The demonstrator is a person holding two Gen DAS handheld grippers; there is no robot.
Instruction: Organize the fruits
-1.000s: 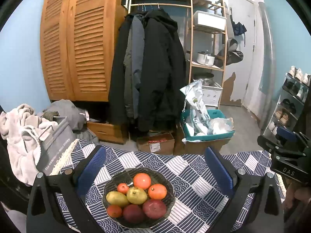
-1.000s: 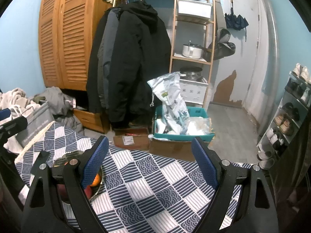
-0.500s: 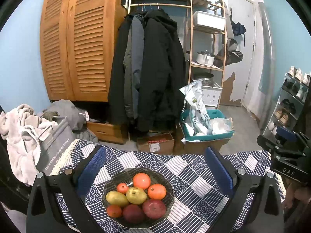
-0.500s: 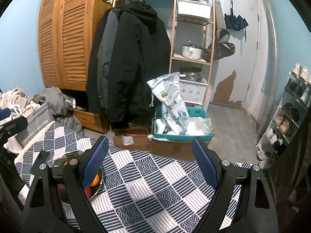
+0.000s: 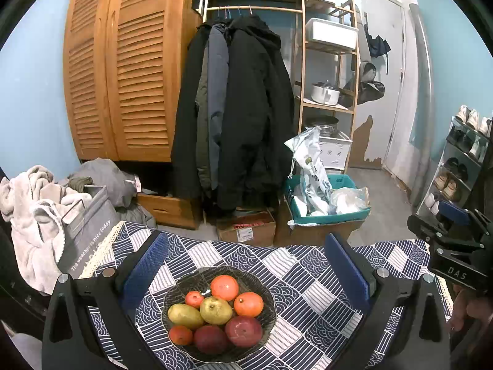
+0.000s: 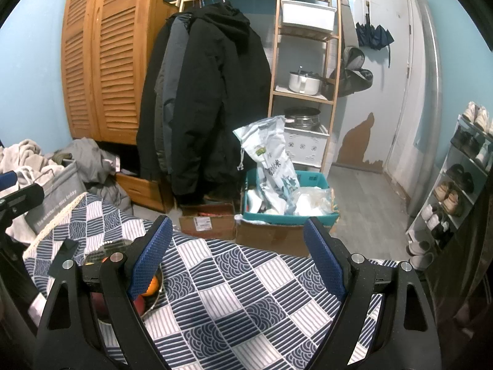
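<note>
Both claws gape empty: left claw (image 5: 246, 265), right claw (image 6: 237, 252).
All fruit I see sits in the glass bowl (image 5: 268, 317); sorted already or awaiting unloading, I can't tell.

Four oranges (image 5: 224, 287), two pears (image 5: 216, 310), two apples (image 5: 243, 330)

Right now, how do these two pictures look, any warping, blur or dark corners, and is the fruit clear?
Left wrist view: sharp, evenly lit, no glare; fisheye bends the wardrobe and door edges, corners black; the fruit in the bowl is clear. Right wrist view: same bending and black corners, sharp too; its own finger hides most of the bowl, only an orange peeks out.
</note>
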